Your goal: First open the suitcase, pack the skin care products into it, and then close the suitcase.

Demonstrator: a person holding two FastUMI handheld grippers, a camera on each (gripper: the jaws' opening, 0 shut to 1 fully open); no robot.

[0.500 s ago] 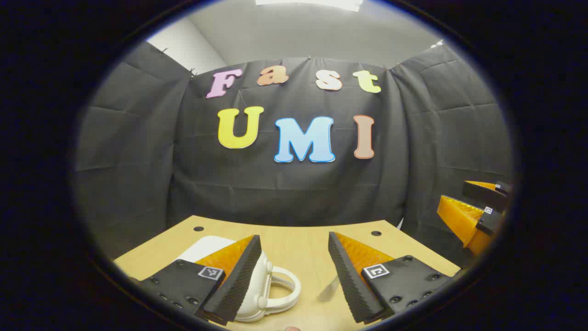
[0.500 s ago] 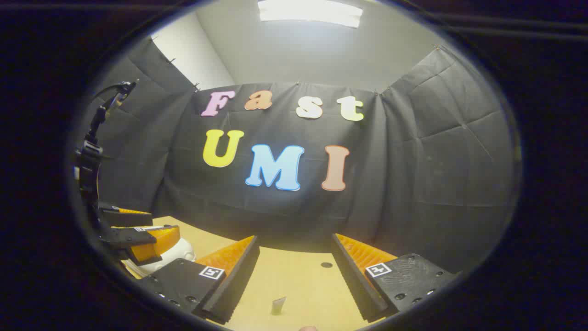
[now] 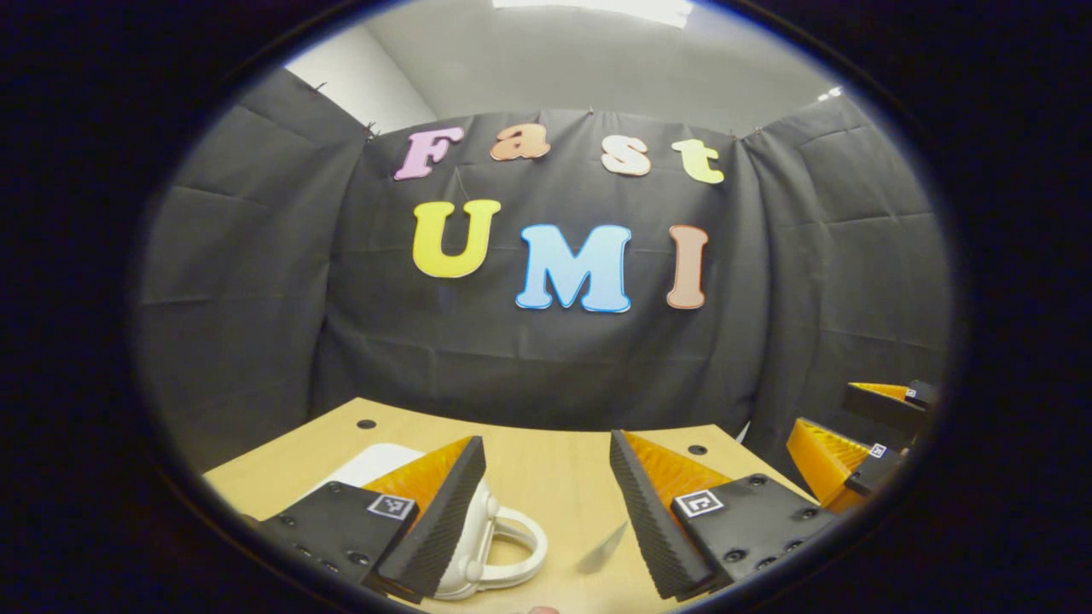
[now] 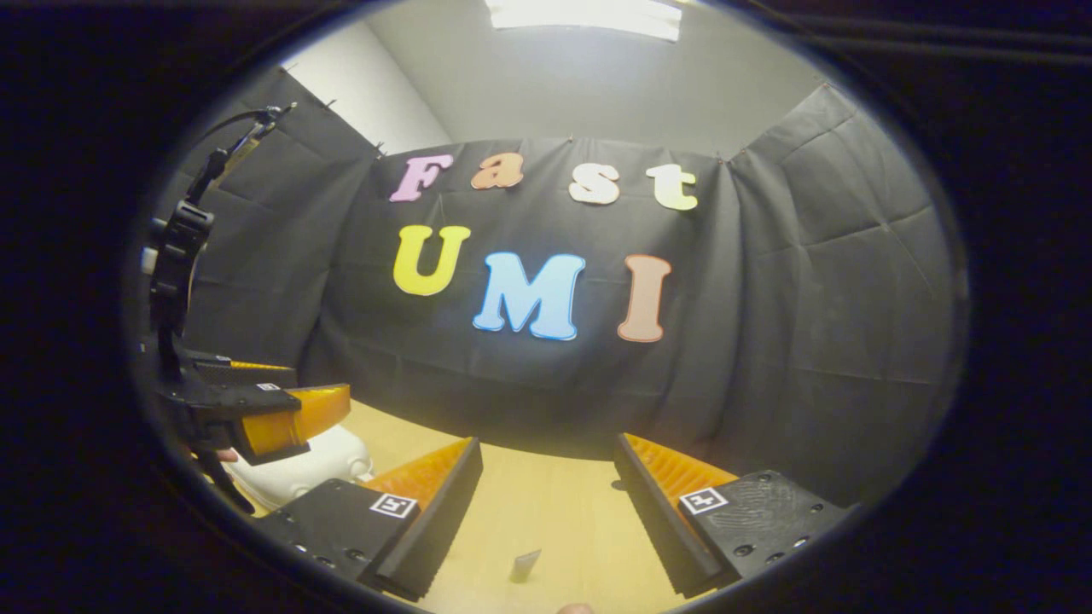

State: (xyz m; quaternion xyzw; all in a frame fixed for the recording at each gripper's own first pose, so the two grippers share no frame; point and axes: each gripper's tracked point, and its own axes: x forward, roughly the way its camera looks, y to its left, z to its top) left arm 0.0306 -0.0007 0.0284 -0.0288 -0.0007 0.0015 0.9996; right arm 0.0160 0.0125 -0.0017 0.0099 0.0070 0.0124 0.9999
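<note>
Both grippers are hanging wide open, gripping nothing. The left gripper [image 3: 546, 486] is partly hiding the white suitcase [image 3: 478, 546] lying on the surface [image 3: 546, 443]. The right gripper [image 4: 546, 495] is hovering over a small tube [image 4: 525, 564], cut off and hard to identify.

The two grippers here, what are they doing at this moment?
A person holds both above a wooden table. The left gripper and the right gripper are open, and neither grips anything. A white suitcase with a handle lies shut by the left gripper's fingers. A small tube lies on the table between the right gripper's fingers. Packing has not begun.
</note>
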